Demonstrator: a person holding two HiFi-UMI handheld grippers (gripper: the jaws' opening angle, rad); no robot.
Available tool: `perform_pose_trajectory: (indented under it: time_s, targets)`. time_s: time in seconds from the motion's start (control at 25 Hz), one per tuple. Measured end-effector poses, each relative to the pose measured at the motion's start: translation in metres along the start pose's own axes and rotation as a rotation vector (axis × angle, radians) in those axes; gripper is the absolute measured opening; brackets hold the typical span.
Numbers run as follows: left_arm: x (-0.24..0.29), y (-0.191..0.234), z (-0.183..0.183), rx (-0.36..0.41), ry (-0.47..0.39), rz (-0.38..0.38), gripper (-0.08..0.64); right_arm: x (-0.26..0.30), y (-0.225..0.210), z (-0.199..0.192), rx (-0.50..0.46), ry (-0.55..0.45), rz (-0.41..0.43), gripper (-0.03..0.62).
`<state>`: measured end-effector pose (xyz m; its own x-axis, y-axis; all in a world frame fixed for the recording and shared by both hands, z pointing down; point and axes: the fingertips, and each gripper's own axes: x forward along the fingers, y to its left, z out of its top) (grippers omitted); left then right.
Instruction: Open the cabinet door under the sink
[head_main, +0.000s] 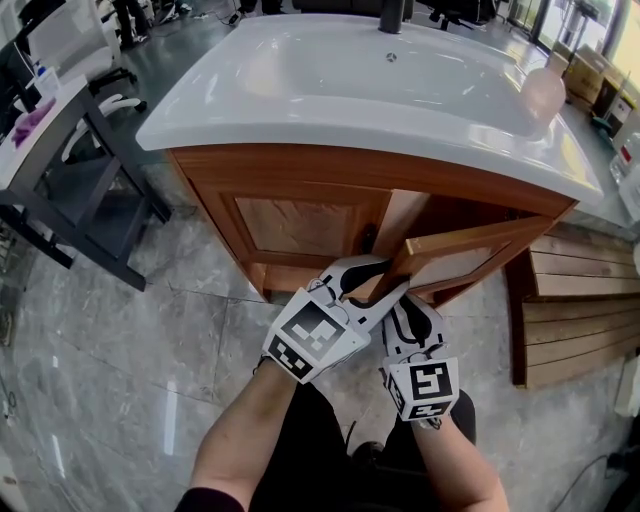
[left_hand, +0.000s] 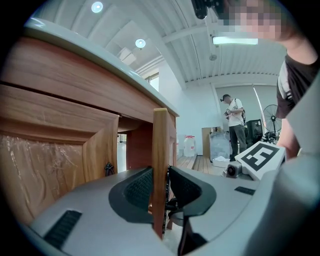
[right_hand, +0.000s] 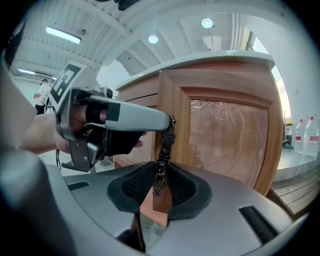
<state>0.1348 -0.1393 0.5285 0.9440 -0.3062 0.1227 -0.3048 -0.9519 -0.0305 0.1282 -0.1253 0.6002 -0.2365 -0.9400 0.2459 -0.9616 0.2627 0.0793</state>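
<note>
The wooden cabinet (head_main: 300, 225) stands under the white sink (head_main: 300, 110). Its left door is closed. Its right door (head_main: 470, 250) stands partly swung out. My left gripper (head_main: 392, 277) is shut on that door's free edge (left_hand: 161, 150), which runs upright between the pads with one pad on each face. My right gripper (head_main: 412, 302) sits just below and to the right. In the right gripper view, the dark ornate door handle (right_hand: 165, 145) hangs between the pads of the right gripper (right_hand: 159, 185), which is closed on the handle's lower end. The left gripper's fingers (right_hand: 135, 115) reach the door edge above it.
A black-framed table (head_main: 90, 170) stands to the left on the grey tiled floor. Stacked wooden boards (head_main: 580, 310) lie to the right of the cabinet. A faucet (head_main: 392, 15) and a pale round object (head_main: 545, 92) sit on the sink. A person (left_hand: 234, 125) stands farther back.
</note>
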Motion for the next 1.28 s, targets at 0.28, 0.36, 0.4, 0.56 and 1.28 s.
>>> perform_pose_trajectory:
  time_s: [0.28,0.36,0.4,0.56,1.28]
  targets:
    - [-0.006,-0.02,-0.001,0.029,0.016,-0.051,0.105,-0.019,0.005,-0.009,-0.009,0.016,0.083,0.094]
    - [-0.007,-0.028,-0.001,0.041,0.025,-0.061,0.104,-0.026,0.005,-0.011,-0.011,0.022,0.094,0.094]
    - [-0.008,-0.031,-0.001,0.043,0.027,-0.063,0.103,-0.029,0.005,-0.012,-0.012,0.025,0.093,0.094]
    - [-0.01,-0.04,-0.001,0.048,0.029,-0.072,0.098,-0.037,0.006,-0.014,-0.018,0.036,0.09,0.095]
    - [-0.008,-0.053,0.002,-0.025,0.071,-0.127,0.143,-0.046,0.001,-0.012,-0.028,0.161,0.147,0.094]
